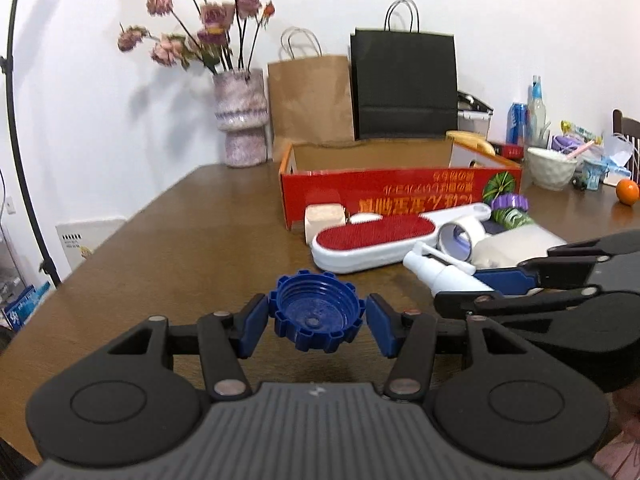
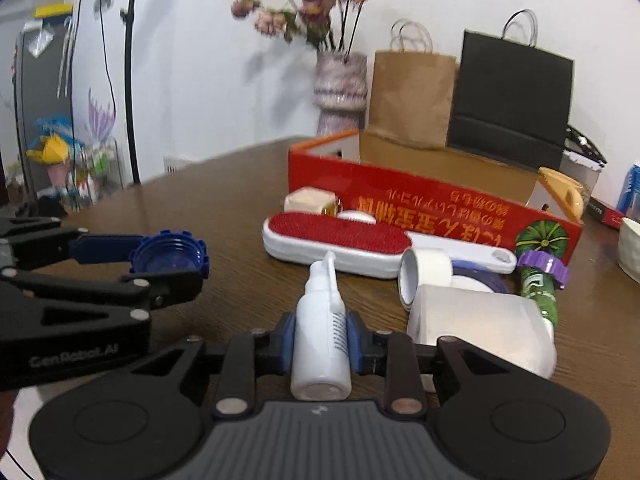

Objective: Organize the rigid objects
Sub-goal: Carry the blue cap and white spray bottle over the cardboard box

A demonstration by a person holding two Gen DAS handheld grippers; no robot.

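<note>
Between two hand-held grippers' pads: one blue cap (image 1: 316,316), one spray bottle (image 2: 320,344).

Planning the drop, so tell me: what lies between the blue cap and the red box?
In the left wrist view, only bare table lies between the blue cap and the red box; the brush sits just right.

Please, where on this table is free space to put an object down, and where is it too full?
Bare wood lies left of the red box, toward the vase, and ahead of the blue cap. Crowded: around the lint brush, tape roll and spray bottle.
</note>
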